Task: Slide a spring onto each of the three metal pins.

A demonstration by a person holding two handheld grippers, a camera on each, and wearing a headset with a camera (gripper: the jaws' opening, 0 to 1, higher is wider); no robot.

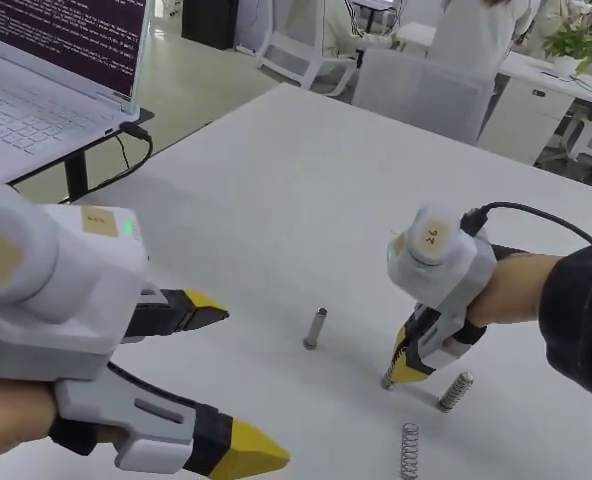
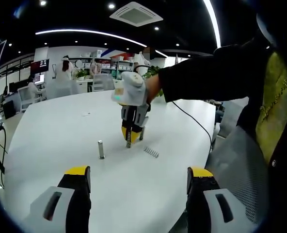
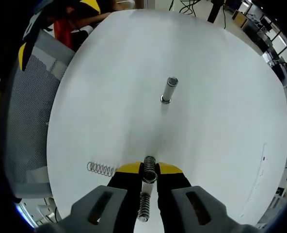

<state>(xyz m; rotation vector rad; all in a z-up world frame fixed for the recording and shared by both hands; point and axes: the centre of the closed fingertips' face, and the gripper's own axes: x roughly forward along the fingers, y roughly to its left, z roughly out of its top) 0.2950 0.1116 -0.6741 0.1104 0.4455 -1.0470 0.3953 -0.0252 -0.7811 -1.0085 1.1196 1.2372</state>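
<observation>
Left fingers [image 1: 244, 447] spread, idle, held clear; my right fingers [image 3: 129, 170] pinch a spring [image 3: 149, 165], end down on the worktop [image 3: 206, 121], presumably to carry it onto the pin [image 3: 168, 90] standing ahead of them.

Open-plan office, pretty bright: big white bench [image 1: 306, 180], laptop [image 1: 36, 90] off its left edge, grey chairs [image 1: 416, 95] past the far edge, potted plant [image 1: 574, 42] on a desk [image 1: 546, 75] behind, strip lights [image 2: 75, 32] and a vent [image 2: 136, 13] overhead.
</observation>
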